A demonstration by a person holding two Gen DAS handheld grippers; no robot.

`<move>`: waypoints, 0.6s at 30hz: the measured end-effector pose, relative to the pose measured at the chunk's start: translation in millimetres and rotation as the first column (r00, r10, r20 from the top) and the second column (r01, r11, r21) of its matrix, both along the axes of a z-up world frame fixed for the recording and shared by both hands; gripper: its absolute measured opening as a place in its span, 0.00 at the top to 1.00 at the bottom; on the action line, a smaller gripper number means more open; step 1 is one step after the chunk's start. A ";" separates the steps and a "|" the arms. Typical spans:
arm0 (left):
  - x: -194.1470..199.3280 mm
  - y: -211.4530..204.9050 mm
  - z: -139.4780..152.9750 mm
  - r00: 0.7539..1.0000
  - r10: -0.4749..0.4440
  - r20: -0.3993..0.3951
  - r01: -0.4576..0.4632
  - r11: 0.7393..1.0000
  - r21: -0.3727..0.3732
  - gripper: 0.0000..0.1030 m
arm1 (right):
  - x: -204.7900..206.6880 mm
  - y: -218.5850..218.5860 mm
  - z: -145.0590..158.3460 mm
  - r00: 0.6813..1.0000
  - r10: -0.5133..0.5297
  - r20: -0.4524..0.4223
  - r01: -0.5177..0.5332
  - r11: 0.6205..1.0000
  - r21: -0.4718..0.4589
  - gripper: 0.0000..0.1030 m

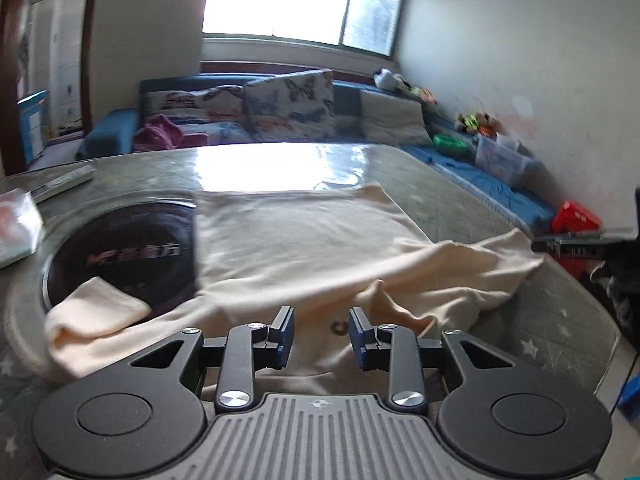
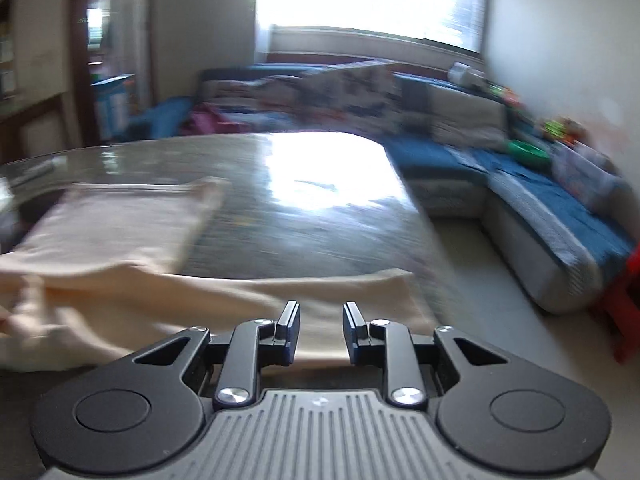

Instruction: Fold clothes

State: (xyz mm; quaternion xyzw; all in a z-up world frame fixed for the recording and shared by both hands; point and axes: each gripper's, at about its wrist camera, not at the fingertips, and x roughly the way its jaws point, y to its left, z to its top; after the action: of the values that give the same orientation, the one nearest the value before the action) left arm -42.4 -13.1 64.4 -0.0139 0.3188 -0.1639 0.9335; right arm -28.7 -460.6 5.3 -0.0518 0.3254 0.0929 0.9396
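Observation:
A cream long-sleeved garment (image 1: 304, 240) lies spread on the glass-topped table (image 1: 280, 160). Its left sleeve (image 1: 96, 304) is folded over a black round disc (image 1: 120, 252), and its right sleeve (image 1: 500, 264) reaches toward the table's right edge. My left gripper (image 1: 321, 316) hovers over the garment's crumpled near edge, open, with no cloth between its fingers. In the blurred right wrist view the garment (image 2: 120, 232) lies to the left. My right gripper (image 2: 322, 308) stands open just above the sleeve (image 2: 280, 292), gripping nothing.
A clear packet (image 1: 16, 228) and a flat grey strip (image 1: 64, 184) lie at the table's left. Behind stands a blue sofa (image 1: 112, 128) with butterfly cushions. A plastic box (image 1: 504, 160) and a red stool (image 1: 576, 216) stand at the right. The table's right edge (image 2: 424, 216) drops to the floor.

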 end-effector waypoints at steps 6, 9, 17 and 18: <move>13.0 -28.4 -19.0 0.997 -0.061 -0.047 0.065 0.995 0.081 0.68 | -10.6 58.8 14.9 0.972 0.233 0.003 -0.233 0.971 0.048 0.76; 17.3 -27.3 -29.4 0.997 -0.040 -0.062 0.046 0.993 0.113 0.70 | -16.2 85.5 18.9 0.941 0.339 -0.006 -0.337 0.939 0.069 0.74; -8.1 -13.1 -20.2 1.000 -0.024 0.001 0.024 0.999 0.033 0.95 | -28.8 147.2 11.8 0.851 0.523 -0.048 -0.521 0.852 0.040 0.71; -13.6 -10.2 -17.3 1.000 -0.017 0.010 0.017 1.000 0.019 0.95 | -30.1 151.1 9.7 0.845 0.532 -0.054 -0.531 0.847 0.035 0.70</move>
State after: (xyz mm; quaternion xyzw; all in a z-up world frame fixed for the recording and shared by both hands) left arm -55.9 -23.4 47.0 -0.0014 0.3155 -0.1689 0.9338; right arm -58.9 -309.5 15.0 -0.1279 0.3262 0.3537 0.8672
